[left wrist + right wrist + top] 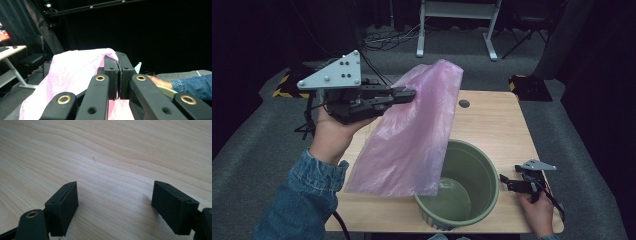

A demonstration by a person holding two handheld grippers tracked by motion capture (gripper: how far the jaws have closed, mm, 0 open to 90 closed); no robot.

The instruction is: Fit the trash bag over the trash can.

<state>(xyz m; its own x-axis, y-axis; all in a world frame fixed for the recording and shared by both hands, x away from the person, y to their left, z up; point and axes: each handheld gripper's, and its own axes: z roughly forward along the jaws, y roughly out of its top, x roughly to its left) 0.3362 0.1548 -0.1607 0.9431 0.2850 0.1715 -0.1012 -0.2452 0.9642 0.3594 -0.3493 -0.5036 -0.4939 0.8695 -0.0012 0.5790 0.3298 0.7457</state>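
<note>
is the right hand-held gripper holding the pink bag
No, the right hand-held gripper has its jaws wide apart over bare wooden table, while the pink bag is pinched by the left hand-held gripper.

A rectangular table with a light wood-grain top (492,120) stands on grey carpeted floor (252,155). A round, olive-green plastic bucket (484,192) sits directly on the tabletop near its front edge, toward the right side, open end up. A small round grey cable port (464,103) is set into the wood near the far edge. The same pale wood surface (105,157), with wavy grain lines, appears close up in the right gripper view, carrying one tiny dark speck (93,159).
</note>
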